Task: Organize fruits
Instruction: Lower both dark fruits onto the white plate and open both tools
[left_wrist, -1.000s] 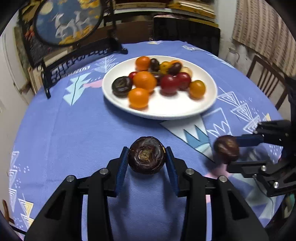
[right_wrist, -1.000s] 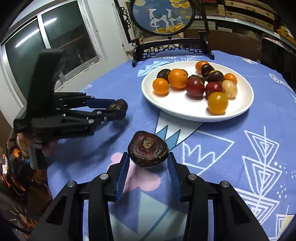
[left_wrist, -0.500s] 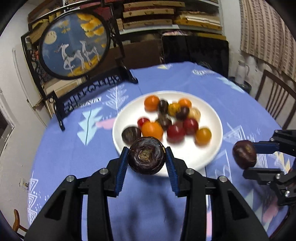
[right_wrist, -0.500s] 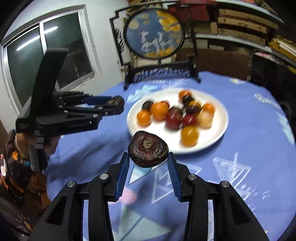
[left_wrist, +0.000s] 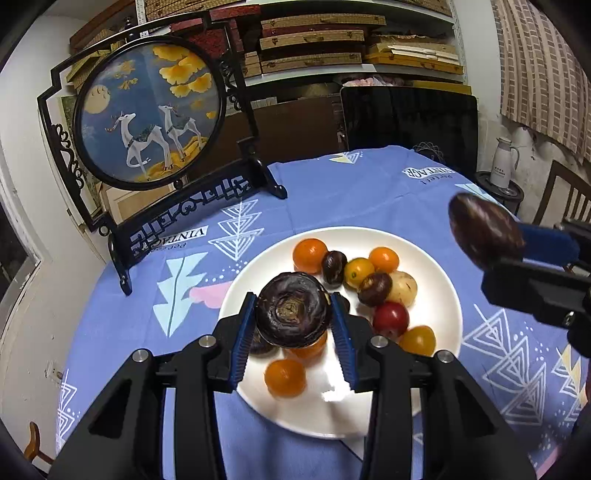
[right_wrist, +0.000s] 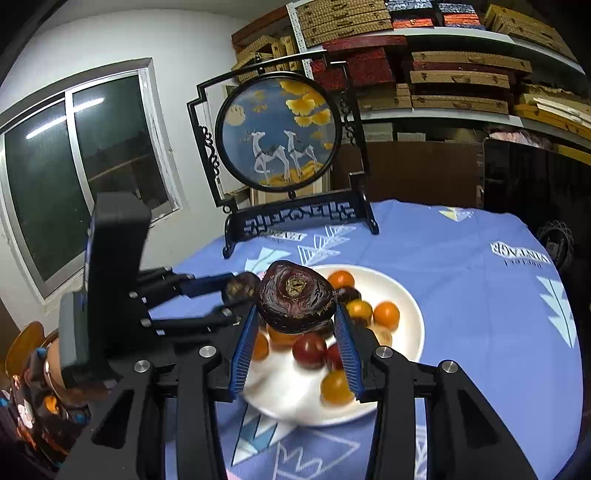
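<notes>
You lifted both grippers from the tablecloth (left_wrist: 332, 192) to above the plate (left_wrist: 448, 295). Your left gripper (left_wrist: 293, 325) pinched one dark water chestnut (left_wrist: 293, 310), your right gripper (right_wrist: 295, 325) another (right_wrist: 295, 301); both looked ready for release.

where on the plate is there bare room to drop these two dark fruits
The white plate is bare along its near rim, in front of the orange fruit, and on its right edge beyond the yellow-orange tomato. The middle and far half are crowded with fruit.
</notes>
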